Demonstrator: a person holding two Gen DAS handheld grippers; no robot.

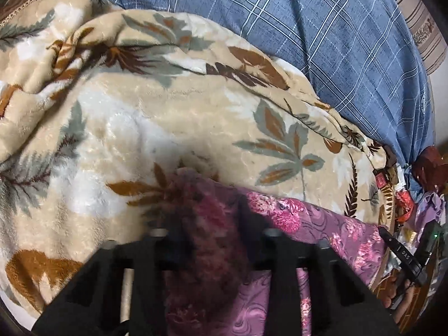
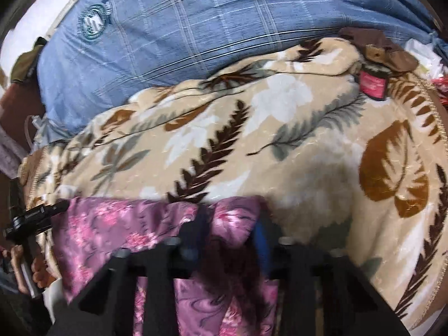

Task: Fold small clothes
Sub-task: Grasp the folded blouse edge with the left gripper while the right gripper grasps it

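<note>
Nearest in the left wrist view: left gripper (image 1: 208, 218), black fingers (image 1: 252, 224) closed on a bunched fold of the purple floral garment (image 1: 322, 224). Garment spread rightward over the beige leaf-print blanket (image 1: 156, 117), with a blue plaid cover (image 1: 350, 42) beyond. At far right, the other gripper's body in a hand (image 1: 397, 294).

Nearest in the right wrist view: right gripper (image 2: 229, 224), pinching another gathered edge of the same garment (image 2: 112, 229). Blanket (image 2: 308, 154) beneath, blue cover (image 2: 210, 28) behind. No containers in view.
</note>
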